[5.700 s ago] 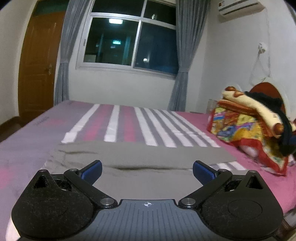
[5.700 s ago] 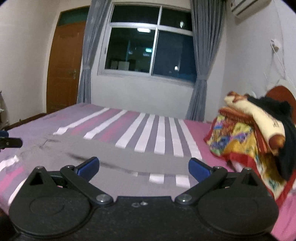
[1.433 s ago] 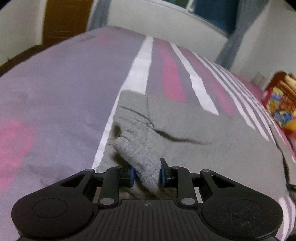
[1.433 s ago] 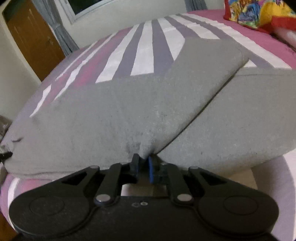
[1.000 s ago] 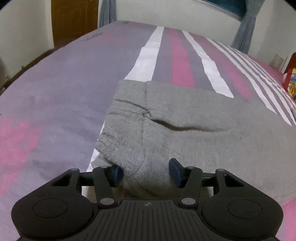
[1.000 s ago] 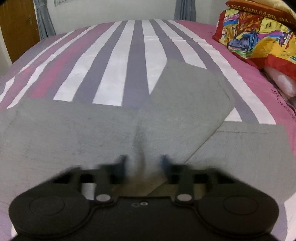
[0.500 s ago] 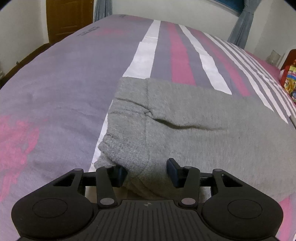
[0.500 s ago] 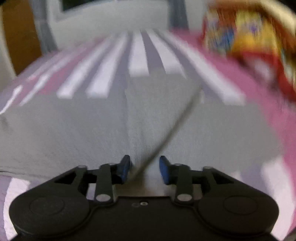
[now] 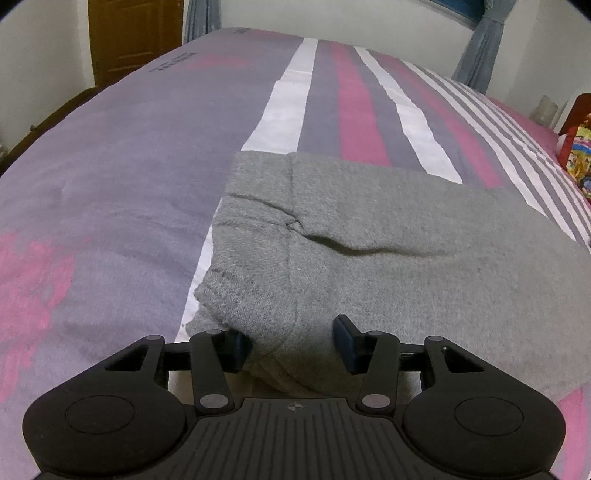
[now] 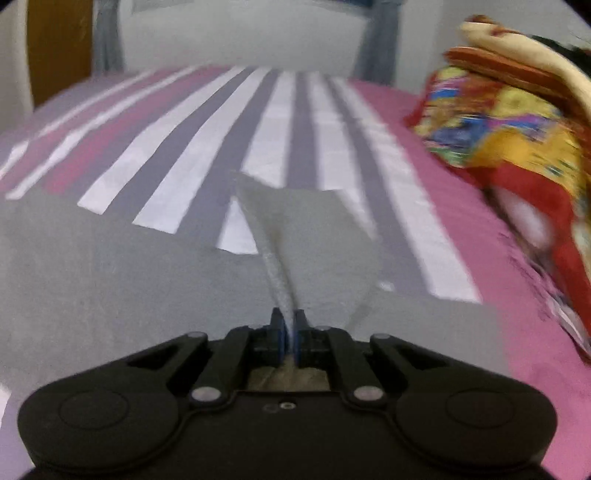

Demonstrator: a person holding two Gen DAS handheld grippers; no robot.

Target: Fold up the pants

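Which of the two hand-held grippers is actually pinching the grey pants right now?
The right hand-held gripper: its blue pads are clamped on a ridge of the grey pants. The left hand-held gripper stands open around the cloth.

Ahead of me: a bed (image 9: 110,177) under a sheet striped purple, pink and white; a brown wooden door (image 9: 125,33) at far left; grey curtains (image 9: 476,51) against a pale wall; a heap of bright patterned blankets (image 10: 517,122) at my right.

A home bedroom: a bed (image 9: 147,155) with a striped pink, grey and white sheet fills the room, colourful folded blankets (image 10: 509,122) piled at one side, grey curtains (image 9: 480,48) and a wooden door (image 9: 122,33) behind.
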